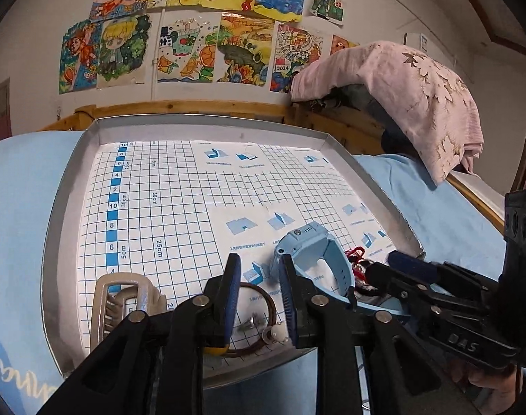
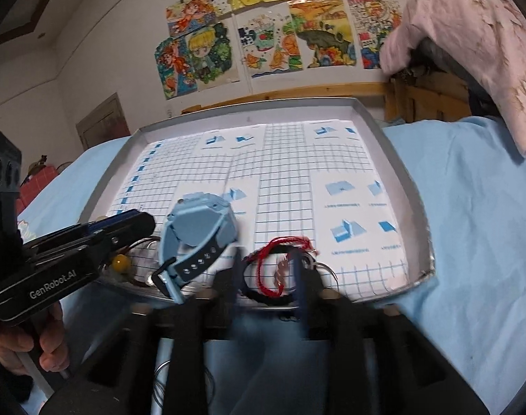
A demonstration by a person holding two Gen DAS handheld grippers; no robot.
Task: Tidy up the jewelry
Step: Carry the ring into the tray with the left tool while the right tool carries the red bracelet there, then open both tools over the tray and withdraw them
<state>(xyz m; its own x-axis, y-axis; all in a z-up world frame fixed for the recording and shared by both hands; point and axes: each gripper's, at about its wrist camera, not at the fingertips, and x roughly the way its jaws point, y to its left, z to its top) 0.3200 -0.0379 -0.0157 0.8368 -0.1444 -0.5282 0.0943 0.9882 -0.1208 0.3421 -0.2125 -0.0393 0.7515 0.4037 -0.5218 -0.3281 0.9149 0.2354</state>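
Matt metal tray [image 1: 60, 214], gridded paper liner [image 1: 180, 200], smooth plastic watch [image 1: 309, 242], cloth sheet [image 2: 470, 228]

Colourful drawings [image 1: 193, 34] cover the white wall [image 1: 384, 7] above a wooden bed frame [image 1: 193, 109].

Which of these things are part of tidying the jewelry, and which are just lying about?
Part of the job:
blue watch
red cord bracelet
brown hair tie
beige hair clip
tray

Lying about:
pink cloth
wall drawings
blue sheet
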